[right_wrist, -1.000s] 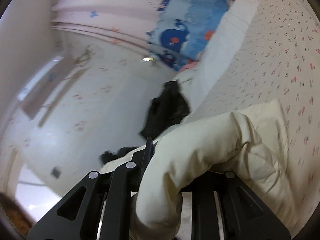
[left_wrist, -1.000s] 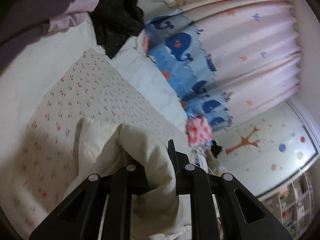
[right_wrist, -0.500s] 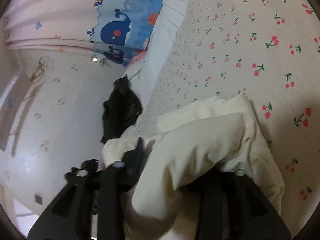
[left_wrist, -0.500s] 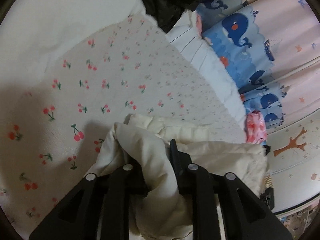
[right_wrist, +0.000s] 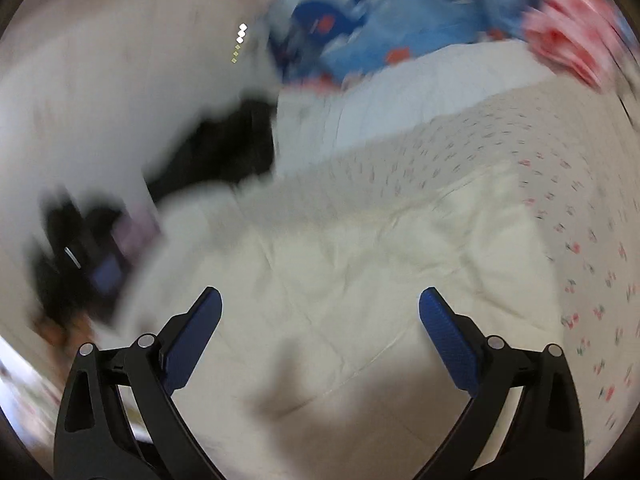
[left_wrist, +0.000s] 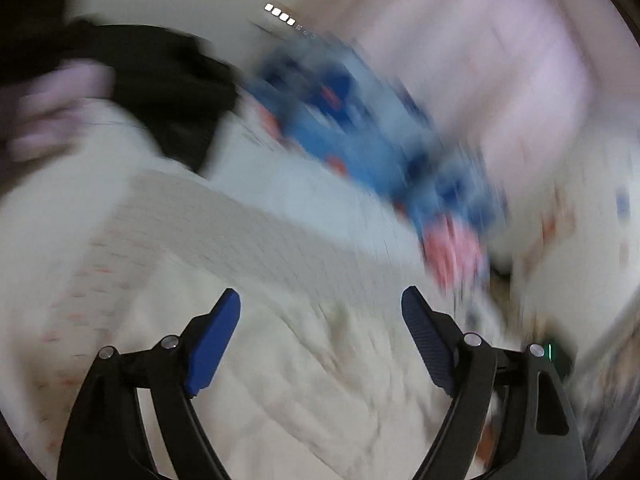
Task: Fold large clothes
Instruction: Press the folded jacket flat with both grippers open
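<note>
A cream quilted garment (left_wrist: 304, 376) (right_wrist: 360, 280) lies spread on the cherry-print bedsheet (left_wrist: 192, 224) (right_wrist: 576, 216). Both views are motion-blurred. My left gripper (left_wrist: 320, 304) hangs above the garment with its jaws opening wide and nothing between the blue pads (left_wrist: 216, 340). My right gripper (right_wrist: 320, 304) is over the same garment, its jaws also opening wide, with no cloth between the pads (right_wrist: 448, 340). The garment lies free of both grippers.
A black garment (left_wrist: 168, 88) (right_wrist: 224, 144) and a pale purple one (left_wrist: 56, 104) are piled at the bed's far left. A blue whale-print curtain (left_wrist: 360, 128) (right_wrist: 384, 24) and a pink patterned cloth (left_wrist: 452, 248) (right_wrist: 572, 48) lie beyond the bed's white edge.
Both grippers were shut on bunches of the cream garment and have let it go with jaws now wide apart. The garment has dropped flat on the sheet. Both cameras have swung and rolled.
</note>
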Motion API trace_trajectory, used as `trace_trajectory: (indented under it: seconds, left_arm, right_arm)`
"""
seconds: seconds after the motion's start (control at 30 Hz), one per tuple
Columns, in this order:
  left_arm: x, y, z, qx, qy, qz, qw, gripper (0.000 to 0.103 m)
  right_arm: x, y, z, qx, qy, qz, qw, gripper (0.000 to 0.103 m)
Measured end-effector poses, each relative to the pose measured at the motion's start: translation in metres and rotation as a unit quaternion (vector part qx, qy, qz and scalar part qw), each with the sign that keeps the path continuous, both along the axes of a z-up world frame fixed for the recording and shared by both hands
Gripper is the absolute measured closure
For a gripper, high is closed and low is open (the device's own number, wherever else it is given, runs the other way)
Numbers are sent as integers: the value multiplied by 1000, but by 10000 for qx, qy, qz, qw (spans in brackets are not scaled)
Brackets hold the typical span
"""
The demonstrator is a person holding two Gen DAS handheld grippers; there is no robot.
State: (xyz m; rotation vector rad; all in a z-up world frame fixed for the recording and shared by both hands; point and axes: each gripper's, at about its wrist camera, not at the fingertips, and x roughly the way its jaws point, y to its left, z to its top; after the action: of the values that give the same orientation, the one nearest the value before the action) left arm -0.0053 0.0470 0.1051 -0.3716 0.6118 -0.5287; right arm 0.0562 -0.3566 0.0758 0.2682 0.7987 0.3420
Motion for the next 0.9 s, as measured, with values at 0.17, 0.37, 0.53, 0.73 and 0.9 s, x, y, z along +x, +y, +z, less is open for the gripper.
trace_trajectory:
  seconds: [0.17,0.37,0.53,0.73,0.9]
  left_arm:
    - [54,-89,-63,1355,581,-451,9880,24]
    - [102,-86,-115,1330,1192,13,9839,24]
    - [92,-91,-116,1534,993,58,9831,24]
    - [89,-93,-117,1439,889,98,9855,24]
    - [87,-100,-117,1625,779,133,9835,24]
  right_arm:
    - [61,40,-61,-1135,502,-339,9917,7]
    - [83,15,-75,-1054,869,-694,9882,7]
    - [75,37,-24,-1284,-158,-550,9901,7]
    - [139,31,-84,-1467,805,-492,9847,7]
    - [147,25,-91,-1497,859,-579,9833,7]
